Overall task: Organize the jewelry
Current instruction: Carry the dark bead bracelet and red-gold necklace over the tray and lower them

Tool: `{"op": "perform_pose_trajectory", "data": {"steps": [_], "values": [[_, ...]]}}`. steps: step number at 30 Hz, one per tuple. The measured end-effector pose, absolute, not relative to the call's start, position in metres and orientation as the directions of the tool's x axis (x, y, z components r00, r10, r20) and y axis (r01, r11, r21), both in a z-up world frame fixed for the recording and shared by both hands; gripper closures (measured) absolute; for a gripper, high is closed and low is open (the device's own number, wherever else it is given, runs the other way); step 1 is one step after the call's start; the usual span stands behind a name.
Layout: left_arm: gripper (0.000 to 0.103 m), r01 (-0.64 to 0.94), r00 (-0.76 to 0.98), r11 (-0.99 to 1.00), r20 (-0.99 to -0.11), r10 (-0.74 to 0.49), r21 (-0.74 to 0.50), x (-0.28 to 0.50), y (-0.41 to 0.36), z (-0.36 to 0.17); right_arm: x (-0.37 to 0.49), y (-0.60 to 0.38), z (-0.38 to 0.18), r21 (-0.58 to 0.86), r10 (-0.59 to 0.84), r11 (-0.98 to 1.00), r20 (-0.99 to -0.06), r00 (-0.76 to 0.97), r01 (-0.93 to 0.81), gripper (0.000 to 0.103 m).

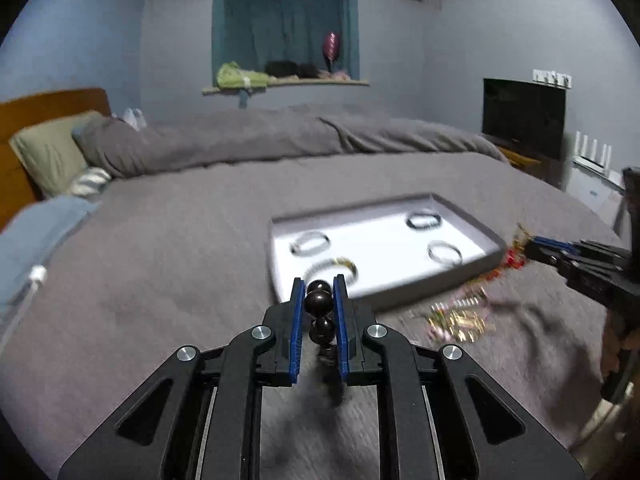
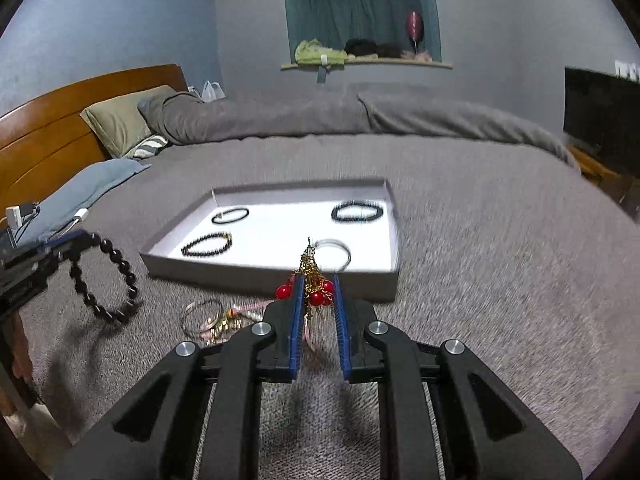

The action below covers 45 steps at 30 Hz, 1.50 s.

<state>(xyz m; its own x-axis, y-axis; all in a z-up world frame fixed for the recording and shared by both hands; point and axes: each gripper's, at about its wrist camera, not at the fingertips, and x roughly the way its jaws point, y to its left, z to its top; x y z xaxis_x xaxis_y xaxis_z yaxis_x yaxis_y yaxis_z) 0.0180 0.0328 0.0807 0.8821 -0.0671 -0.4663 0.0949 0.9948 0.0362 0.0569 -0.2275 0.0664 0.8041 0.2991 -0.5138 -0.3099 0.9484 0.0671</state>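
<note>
Both grippers carry jewelry above the bed: left gripper [image 1: 318,300] clamps a black bead bracelet [image 2: 106,280], right gripper [image 2: 318,296] pinches a gold chain with red beads [image 2: 316,286]. Each should probably clear the tray's rim [image 2: 272,276] before letting go over bare floor.

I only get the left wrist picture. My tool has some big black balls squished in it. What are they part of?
Observer: A whole black bead bracelet; the right wrist view shows it hanging as a loop from the left tool.
Operator: What is the other tool carrying? It's blurry for me.
Observer: The right tool grips a gold chain with red beads.
Operator: What's the shiny stuff on the blanket?
Observer: Among it, a thin silver bangle lies in front of the tray.
</note>
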Motion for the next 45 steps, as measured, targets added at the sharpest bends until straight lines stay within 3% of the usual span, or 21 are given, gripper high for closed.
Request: {"op": "perform_pose_trajectory", "data": {"steps": [9, 16, 21, 28, 35, 45], "values": [[0.088, 0.09, 0.907, 0.995, -0.41, -0.102, -0.048, 0.05, 0.047, 0.134, 0.083, -0.222, 0.108, 0.054, 0.309, 0.947, -0.435, 0.846, -0.318, 0.089], [0.088, 0.144, 0.893, 0.983, -0.413, -0.178, -0.113, 0.094, 0.032, 0.138, 0.118, -0.209, 0.118, 0.047, 0.326, 0.94, -0.416, 0.849, -0.338, 0.089], [0.088, 0.226, 0.85, 0.967, -0.461, -0.255, -0.119, 0.127, 0.006, 0.116, 0.149, -0.205, 0.112, 0.058, 0.331, 0.938, -0.437, 0.836, -0.341, 0.089], [0.088, 0.346, 0.705, 0.903, -0.565, -0.429, -0.254, 0.159, -0.019, 0.072, 0.184, -0.216, 0.085, 0.094, 0.308, 0.948, -0.513, 0.801, -0.304, 0.089], [0.088, 0.286, 0.656, 0.931, -0.662, -0.362, -0.226, 0.166, -0.011, 0.037, 0.202, -0.219, 0.058, 0.074, 0.261, 0.959, -0.6, 0.757, -0.272, 0.089], [0.088, 0.239, 0.615, 0.952, -0.728, -0.302, -0.192, 0.165, 0.008, 0.016, 0.211, -0.21, 0.039, 0.047, 0.235, 0.961, -0.66, 0.714, -0.273, 0.089]]}}
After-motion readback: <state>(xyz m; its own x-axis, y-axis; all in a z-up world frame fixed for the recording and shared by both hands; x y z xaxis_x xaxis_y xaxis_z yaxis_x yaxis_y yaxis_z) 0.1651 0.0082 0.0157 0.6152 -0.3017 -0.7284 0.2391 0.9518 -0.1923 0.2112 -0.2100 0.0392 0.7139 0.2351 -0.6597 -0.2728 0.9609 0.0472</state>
